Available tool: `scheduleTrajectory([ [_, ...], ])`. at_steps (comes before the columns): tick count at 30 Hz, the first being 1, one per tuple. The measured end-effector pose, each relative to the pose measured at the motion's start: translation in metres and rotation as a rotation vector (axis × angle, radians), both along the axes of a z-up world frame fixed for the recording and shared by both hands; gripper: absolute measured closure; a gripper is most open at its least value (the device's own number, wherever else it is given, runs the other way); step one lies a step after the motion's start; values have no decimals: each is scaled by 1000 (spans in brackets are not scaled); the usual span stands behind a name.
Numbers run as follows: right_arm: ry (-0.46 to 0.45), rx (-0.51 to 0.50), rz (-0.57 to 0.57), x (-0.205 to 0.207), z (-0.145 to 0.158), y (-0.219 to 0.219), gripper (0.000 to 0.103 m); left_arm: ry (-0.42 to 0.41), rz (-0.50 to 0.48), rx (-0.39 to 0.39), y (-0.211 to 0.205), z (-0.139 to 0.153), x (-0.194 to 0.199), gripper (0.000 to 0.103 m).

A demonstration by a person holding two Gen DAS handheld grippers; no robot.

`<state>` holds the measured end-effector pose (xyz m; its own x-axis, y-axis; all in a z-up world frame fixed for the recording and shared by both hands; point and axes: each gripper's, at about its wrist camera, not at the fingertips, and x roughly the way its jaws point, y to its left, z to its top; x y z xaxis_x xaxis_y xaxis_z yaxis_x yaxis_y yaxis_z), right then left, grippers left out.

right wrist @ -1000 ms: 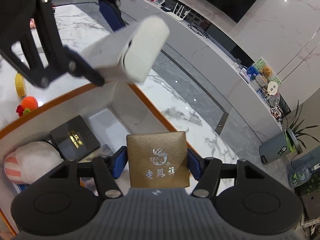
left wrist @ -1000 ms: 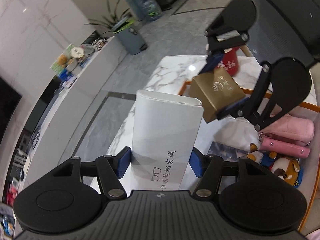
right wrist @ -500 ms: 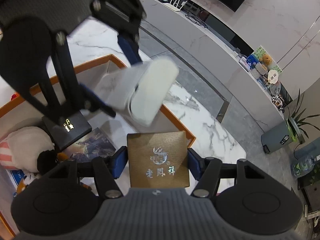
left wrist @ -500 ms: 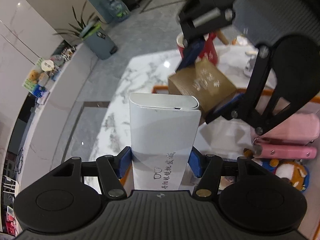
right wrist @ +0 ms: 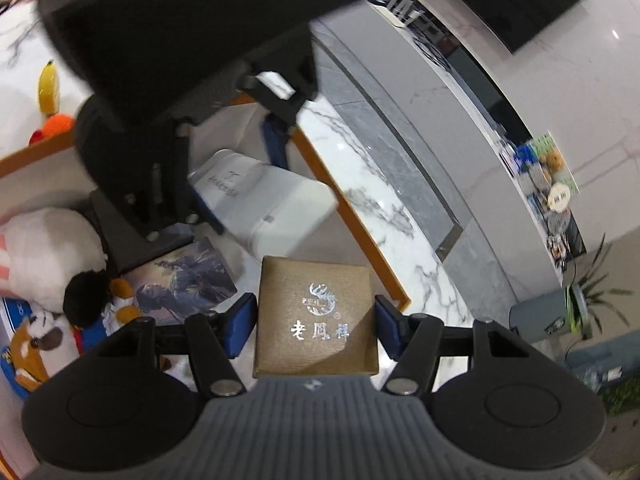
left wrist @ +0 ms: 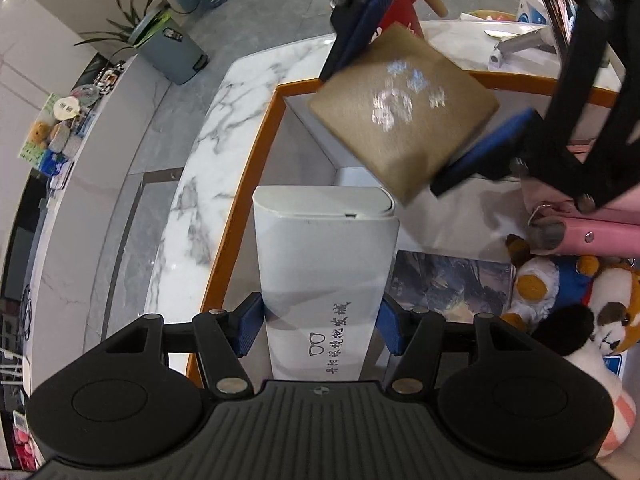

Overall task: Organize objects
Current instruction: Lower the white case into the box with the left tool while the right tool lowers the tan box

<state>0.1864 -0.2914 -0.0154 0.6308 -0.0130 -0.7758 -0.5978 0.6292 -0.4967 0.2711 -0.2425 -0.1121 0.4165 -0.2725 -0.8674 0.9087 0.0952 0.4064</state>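
Note:
My left gripper (left wrist: 320,330) is shut on a long white glasses case (left wrist: 324,264), held low inside the orange-rimmed tray (left wrist: 256,152) near its left wall. My right gripper (right wrist: 316,328) is shut on a square gold-brown box (right wrist: 316,316) with silver lettering, hanging above the tray. In the left wrist view the gold box (left wrist: 404,108) sits up and right of the case, between the right gripper's blue pads (left wrist: 492,148). In the right wrist view the white case (right wrist: 264,204) lies beyond the gold box, partly hidden by the left gripper's black body.
The tray holds a printed picture card (left wrist: 448,284), plush toys (left wrist: 560,300), a pink case (left wrist: 600,232) and a black box. A red mug (left wrist: 404,4) stands on the marble table (left wrist: 224,128) behind the tray. The table's edge drops to the floor on the left.
My left gripper has come down with the white case, from above the table's edge into the tray's corner. The right gripper kept the gold box nearly in place, rolling slightly.

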Motion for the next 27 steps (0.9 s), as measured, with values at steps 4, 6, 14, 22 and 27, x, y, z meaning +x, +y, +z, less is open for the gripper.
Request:
scheduleTrajectory([
  [4,8,-73,79,3,-10,4,39,-9,-50,33,-2,-9,-1,35],
  [6,18,-113,119,3,-15,5,39,-6,-63,48,-5,-14,1,35],
  [14,59,-214,214,6,-22,7,40,-13,-133,121,-10,-35,-4,34],
  [22,136,-262,222,22,-37,13,42,11,-105,102,-8,-46,3,34],
  [27,143,-300,235,26,-47,17,43,13,-122,99,-5,-45,1,33],
])
